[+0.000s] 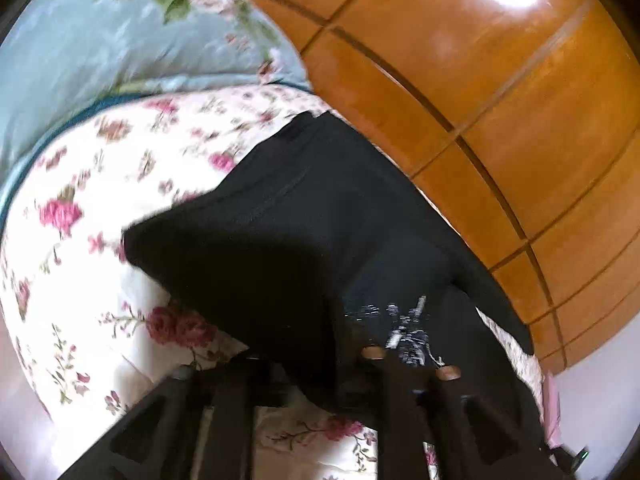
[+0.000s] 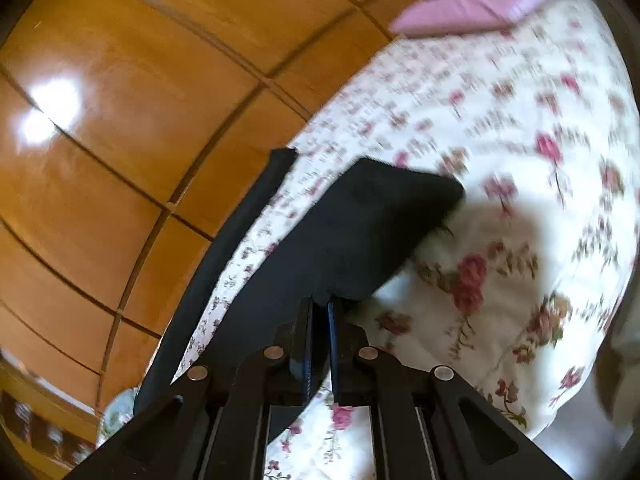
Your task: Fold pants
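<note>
Two tongs in view, one per wrist camera, both pointing down at a slant over a bed. Right tongs (image 2: pixel 320 312): jaws nearly together, pinching an edge of the black pants (image 2: pixel 352 232) between the blue-edged pads; cloth rises out of the pinch and fans forward and to the right of the tips, its far corner lying on the floral bedspread (image 2: pixel 520 160). Judgement: the grip sits on a hem or edge so that the layer can be carried over for a fold. A second strip of the same dark cloth runs to the left of these tongs, along the bed's edge beside the wooden wardrobe (image 2: pixel 120 120); bedspread shows between the two strips. Left tongs (image 1: pixel 320 360): the linkage stands part open, and the tips are hidden beneath or behind the dark cloth; I cannot tell whether the pads press on anything. The pants (image 1: pixel 300 220) lie directly ahead of and over the left tips, spreading forward toward the wardrobe panels (image 1: pixel 500 100), with one raised corner out to the left. A small white-patterned patch on the cloth sits just beyond the right-hand finger. Further left of the tongs: bedspread (image 1: pixel 100 200), then a pale blue floral quilt (image 1: pixel 100 40). Far right of the right tongs, a pink pillow (image 2: pixel 480 8). Frames blurred; fold looks mid-way.
</note>
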### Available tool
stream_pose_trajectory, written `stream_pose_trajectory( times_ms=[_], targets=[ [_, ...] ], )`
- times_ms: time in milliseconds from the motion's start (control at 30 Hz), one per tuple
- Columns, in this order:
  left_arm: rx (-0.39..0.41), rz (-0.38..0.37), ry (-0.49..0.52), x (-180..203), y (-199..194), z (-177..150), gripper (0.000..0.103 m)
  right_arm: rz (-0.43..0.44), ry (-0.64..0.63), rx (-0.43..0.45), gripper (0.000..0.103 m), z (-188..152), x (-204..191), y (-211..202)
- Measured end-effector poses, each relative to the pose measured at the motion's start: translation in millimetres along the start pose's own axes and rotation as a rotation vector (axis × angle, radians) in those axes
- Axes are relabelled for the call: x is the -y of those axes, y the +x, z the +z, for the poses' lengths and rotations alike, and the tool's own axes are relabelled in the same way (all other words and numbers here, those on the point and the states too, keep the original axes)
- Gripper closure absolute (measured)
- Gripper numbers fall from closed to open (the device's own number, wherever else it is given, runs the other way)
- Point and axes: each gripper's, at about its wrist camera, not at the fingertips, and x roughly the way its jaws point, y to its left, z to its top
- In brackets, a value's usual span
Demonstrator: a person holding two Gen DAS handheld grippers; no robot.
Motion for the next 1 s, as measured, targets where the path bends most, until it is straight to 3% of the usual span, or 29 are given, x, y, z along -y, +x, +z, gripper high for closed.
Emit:
stream_pose_trajectory(
  times_ms=[67, 100, 133, 200, 300, 400, 433, 467, 500, 533, 600, 800, 1000],
  targets=[
    [0.028, -0.045, -0.065, -10.2, -1.1, 0.9, 0.067, 0.016, 0.020, -0.009, 0.091, -1.3, 5.9, 3.5],
    [0.034, -0.049, -0.084, -12.7, -1.4, 0.9, 0.065, 0.020, 0.025, -0.011, 0.085, -0.8, 7.4, 4.5],
    [0.043, -0.049, -0.109, -16.4, -1.3, 3.8, 0.063, 0.023, 0.030, -0.015, 0.071, 0.3, 8.7, 6.0],
    [0.053, -0.049, -0.136, -19.2, 0.4, 8.5, 0.062, 0.023, 0.047, -0.004, 0.055, 2.8, 12.6, 7.9],
    [0.075, -0.048, -0.167, -21.2, 4.7, 16.7, 0.058, 0.041, 0.113, 0.027, 0.055, 9.2, 22.2, 11.8],
    [0.087, -0.015, -0.134, -12.3, 12.7, 20.7, 0.057, 0.012, 0.156, 0.037, 0.060, 17.7, 27.4, 20.7],
    [0.085, -0.001, -0.109, -7.0, 16.6, 23.2, 0.061, 0.003, 0.156, 0.034, 0.073, 21.3, 26.2, 23.8],
    [0.077, 0.018, -0.082, -3.5, 20.7, 26.7, 0.066, -0.006, 0.142, 0.030, 0.083, 23.7, 23.4, 25.7],
    [0.059, 0.031, -0.066, -1.2, 22.9, 28.3, 0.086, -0.022, 0.121, 0.018, 0.091, 26.0, 19.8, 27.7],
    [0.046, 0.031, -0.063, -1.1, 23.4, 29.9, 0.094, -0.046, 0.091, 0.011, 0.092, 29.0, 14.3, 27.7],
    [0.065, 0.029, -0.070, -0.5, 17.9, 31.7, 0.096, -0.055, 0.059, 0.028, 0.095, 32.1, 7.9, 20.7],
    [0.119, 0.006, -0.011, 4.9, -31.8, 28.0, 0.097, -0.072, -0.053, 0.103, 0.095, 35.8, -11.6, -17.2],
    [0.108, 0.003, -0.063, -10.5, -49.1, 14.6, 0.097, -0.121, -0.064, 0.128, 0.095, 31.5, -0.7, -32.2]
  ],
)
